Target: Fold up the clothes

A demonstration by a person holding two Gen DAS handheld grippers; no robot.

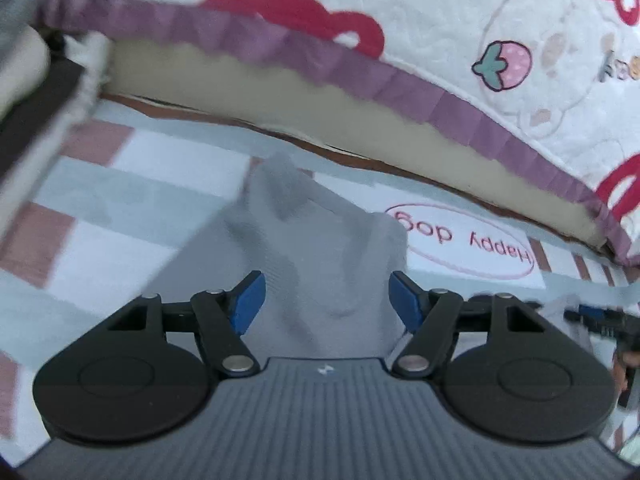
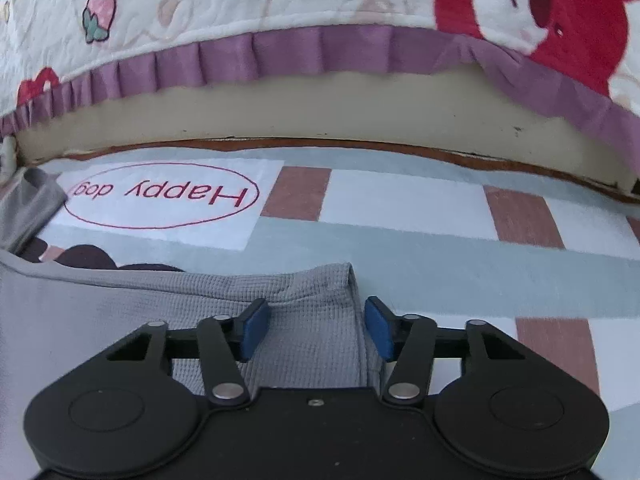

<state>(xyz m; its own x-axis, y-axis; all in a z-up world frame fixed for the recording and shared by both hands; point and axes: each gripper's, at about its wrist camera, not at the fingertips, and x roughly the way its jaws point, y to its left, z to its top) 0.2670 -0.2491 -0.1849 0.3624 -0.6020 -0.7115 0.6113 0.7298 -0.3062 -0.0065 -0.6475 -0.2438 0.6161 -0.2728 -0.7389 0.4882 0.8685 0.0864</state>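
One grey garment (image 2: 120, 312) is all I have to work with, a waffle-knit piece lying on the checked bedsheet (image 2: 400, 248) in front of the quilt (image 2: 280, 4) with the purple frill. In my right wrist view it lies flat to the left and bunches into a doubled corner right at the right gripper (image 2: 318, 326). In my left wrist view a rumpled hump of the same cloth rises between the fingers of the left gripper (image 1: 324, 300).

Both sets of fingers are released: the blue pads stand apart with cloth between them, and I see neither pair pressing on it. The left view is blurred, so I cannot judge whether a pad brushes the fabric there.

I judge the cloth to be light, soft and limp. It should sag and drag on the sheet rather than hold any shape, and a single layer could slip out of a shallow pinch. The knit texture ought to give the pads some bite. I would take hold at the thickened edge or doubled corner near my right fingers, and at a matching edge on the left, not at the loose hump, which would only crumple.
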